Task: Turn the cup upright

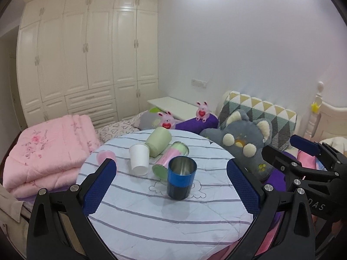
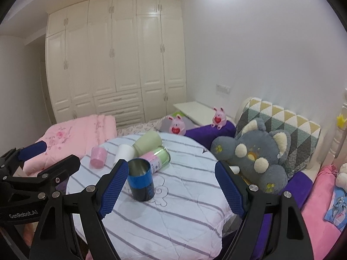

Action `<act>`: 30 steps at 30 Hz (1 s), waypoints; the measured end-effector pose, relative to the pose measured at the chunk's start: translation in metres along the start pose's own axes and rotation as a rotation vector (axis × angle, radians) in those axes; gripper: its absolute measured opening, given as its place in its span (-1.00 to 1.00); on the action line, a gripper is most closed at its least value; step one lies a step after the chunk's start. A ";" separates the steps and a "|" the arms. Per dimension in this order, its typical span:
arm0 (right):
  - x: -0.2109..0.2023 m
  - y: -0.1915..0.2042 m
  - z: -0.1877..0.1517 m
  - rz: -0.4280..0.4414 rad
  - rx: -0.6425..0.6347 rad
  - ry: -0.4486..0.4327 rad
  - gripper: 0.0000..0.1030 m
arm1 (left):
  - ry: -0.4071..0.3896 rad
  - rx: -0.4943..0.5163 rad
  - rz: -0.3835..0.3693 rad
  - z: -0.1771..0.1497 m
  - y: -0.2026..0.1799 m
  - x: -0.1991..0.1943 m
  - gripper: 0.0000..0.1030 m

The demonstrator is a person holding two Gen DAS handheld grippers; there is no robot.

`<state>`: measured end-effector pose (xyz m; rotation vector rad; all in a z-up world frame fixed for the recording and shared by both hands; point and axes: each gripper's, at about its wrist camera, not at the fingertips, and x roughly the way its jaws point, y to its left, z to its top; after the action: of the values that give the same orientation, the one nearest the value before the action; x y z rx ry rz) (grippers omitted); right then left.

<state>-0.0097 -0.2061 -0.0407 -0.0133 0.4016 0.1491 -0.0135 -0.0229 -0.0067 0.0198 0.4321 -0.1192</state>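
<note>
A blue and black metal cup (image 1: 181, 177) stands upright, mouth up, near the middle of the round striped table (image 1: 164, 221); it also shows in the right wrist view (image 2: 141, 179). Behind it lie a pink and green cup (image 1: 170, 160) on its side, a pale green cup (image 1: 158, 142) tilted over, a white cup (image 1: 139, 159) upside down and a pink cup (image 1: 105, 156). My left gripper (image 1: 171, 186) is open and empty, short of the blue cup. My right gripper (image 2: 171, 186) is open and empty, the blue cup just inside its left finger (image 2: 112, 190).
The table stands on a bed. A folded pink quilt (image 1: 47, 151) lies to the left. A grey plush toy (image 1: 245, 140) and a patterned cushion (image 1: 264, 110) are to the right. Two small pink plush toys (image 1: 167, 120) sit behind. White wardrobes (image 1: 86, 54) fill the back wall.
</note>
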 end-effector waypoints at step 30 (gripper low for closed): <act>0.005 0.014 -0.003 -0.062 -0.019 -0.036 0.62 | -0.012 -0.007 -0.020 -0.010 0.010 0.017 1.00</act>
<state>-0.0088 -0.1913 -0.0448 -0.0413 0.3632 0.0921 -0.0014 -0.0142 -0.0226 0.0074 0.4209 -0.1378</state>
